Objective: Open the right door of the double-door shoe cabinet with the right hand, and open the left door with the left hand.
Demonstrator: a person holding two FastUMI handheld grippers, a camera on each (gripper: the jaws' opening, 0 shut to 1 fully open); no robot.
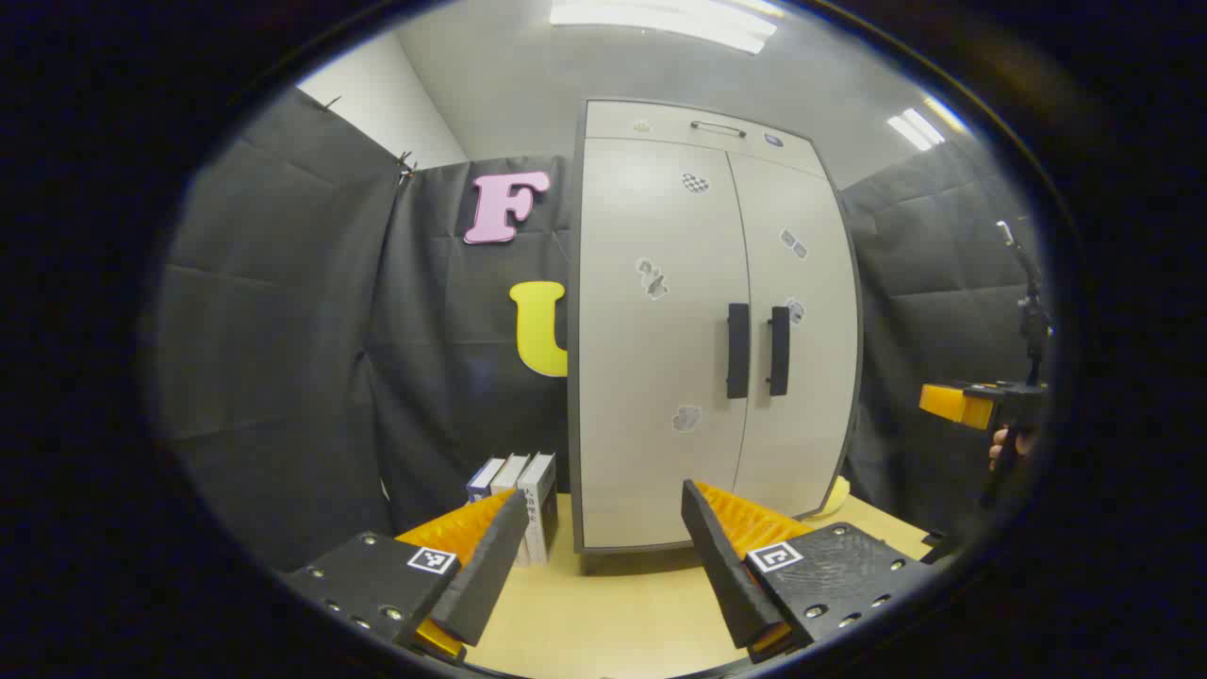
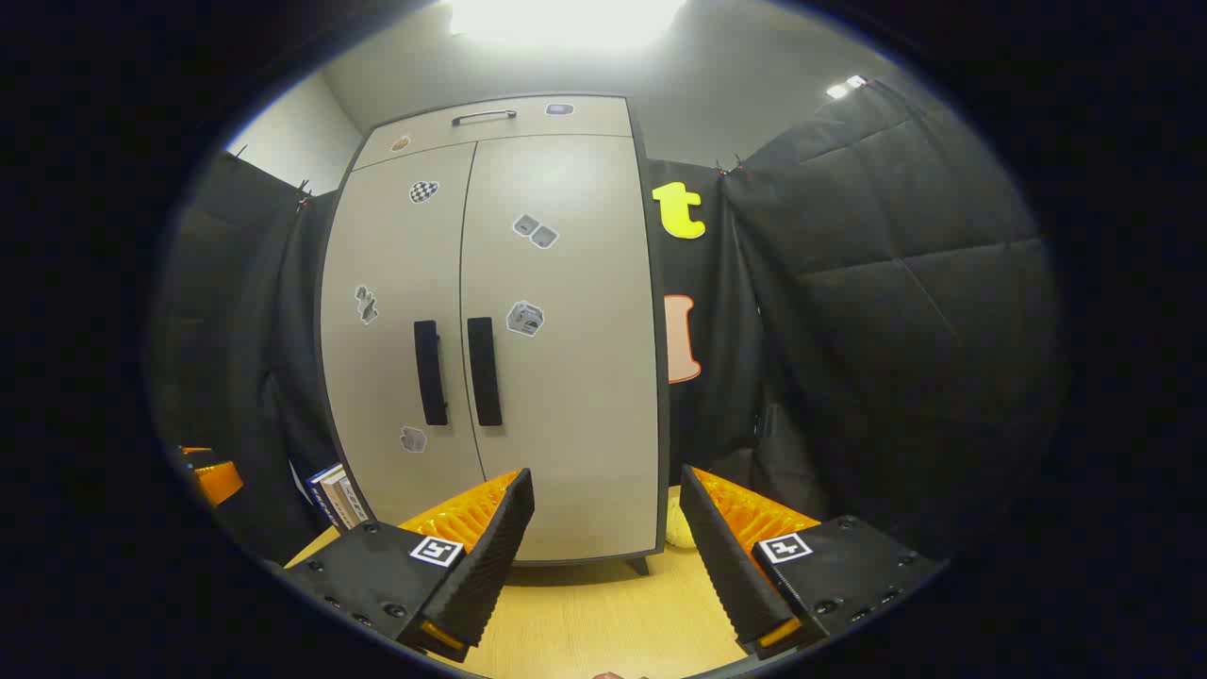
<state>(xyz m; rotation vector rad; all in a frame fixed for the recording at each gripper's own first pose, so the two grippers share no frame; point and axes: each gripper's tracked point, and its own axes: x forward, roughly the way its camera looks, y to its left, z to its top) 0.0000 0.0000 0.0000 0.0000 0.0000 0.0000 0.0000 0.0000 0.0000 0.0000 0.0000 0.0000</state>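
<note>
Left tongs: spread wide, holding nothing, poised low over the desk and well short of the cabinet.
Right tongs: also wide apart and empty, above the same wooden top; seen again at the far right edge of the left gripper view, held by a hand.
Books: a few standing upright just left of the cabinet's base.
Shoe cabinet: upright on the desk against the booth wall, stickers dotted across its front.
Left door: shut.
Right door: shut.
Handles: two dark vertical bars side by side at the centre seam, untouched.
</note>
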